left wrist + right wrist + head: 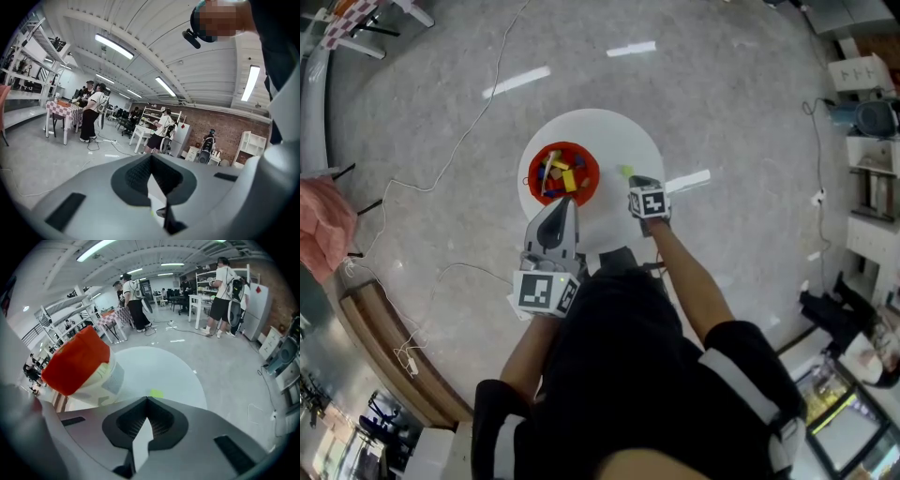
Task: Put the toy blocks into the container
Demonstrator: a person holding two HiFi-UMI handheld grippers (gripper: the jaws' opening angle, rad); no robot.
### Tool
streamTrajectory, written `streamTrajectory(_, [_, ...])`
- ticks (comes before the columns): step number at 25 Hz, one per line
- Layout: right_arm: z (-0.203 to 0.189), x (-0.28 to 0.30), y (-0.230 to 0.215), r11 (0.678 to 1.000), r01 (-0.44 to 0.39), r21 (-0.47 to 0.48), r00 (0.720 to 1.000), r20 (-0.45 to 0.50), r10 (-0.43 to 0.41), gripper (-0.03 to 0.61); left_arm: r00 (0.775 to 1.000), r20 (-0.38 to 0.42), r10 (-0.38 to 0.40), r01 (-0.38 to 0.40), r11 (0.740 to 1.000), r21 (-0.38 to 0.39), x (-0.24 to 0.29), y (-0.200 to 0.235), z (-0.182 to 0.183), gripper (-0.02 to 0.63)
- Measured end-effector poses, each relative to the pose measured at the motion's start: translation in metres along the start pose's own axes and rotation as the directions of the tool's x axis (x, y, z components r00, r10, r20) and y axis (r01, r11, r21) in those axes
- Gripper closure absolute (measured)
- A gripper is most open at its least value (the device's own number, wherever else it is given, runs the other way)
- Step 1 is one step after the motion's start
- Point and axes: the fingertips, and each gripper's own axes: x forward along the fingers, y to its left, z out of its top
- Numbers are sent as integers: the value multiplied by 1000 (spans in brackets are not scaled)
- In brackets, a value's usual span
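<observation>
Your left hand-held gripper (151,159) has its jaws together and empty, with its tip at the near edge of the round red plastic container (592,167). Your right hand-held gripper (147,400) is pinched closed on nothing. Just beyond its tips, one small lime-green toy block (157,393) lies loose on the round white table (609,136). The container already holds a heap of mixed coloured blocks (558,175), so the job looks nearly done: only that green block is left in sight

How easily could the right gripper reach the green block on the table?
Likely yes: the green block lies on bare table just ahead of the right gripper, nothing between them; its shut jaws must open first.
</observation>
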Motion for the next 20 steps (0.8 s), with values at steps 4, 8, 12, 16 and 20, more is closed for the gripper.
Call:
streamTrajectory(4, [-7, 13, -3, 1000, 9, -1, 1000, -27, -9, 580, 1000, -11, 2, -2, 1000, -3, 6, 0, -3, 617])
streamTrajectory(8, [-12, 32, -5, 1000, 17, -1, 998, -62, -17, 487, 1000, -20, 11, -11, 1000, -10, 10, 4, -4, 617])
streamTrajectory(12, [-6, 44, -5, 998, 14, 53, 996, -89, -9, 450, 999, -30, 23, -24, 1000, -14, 12, 10, -5, 617])
streamTrajectory(16, [-9, 56, -8, 994, 18, 103, 991, -132, -4, 418, 999, -37, 37, -38, 999, -21, 11, 14, -6, 617])
streamTrajectory(20, [-13, 63, -15, 990, 49, 135, 987, -158, -28, 417, 998, -43, 50, -51, 998, -25, 11, 18, -8, 617])
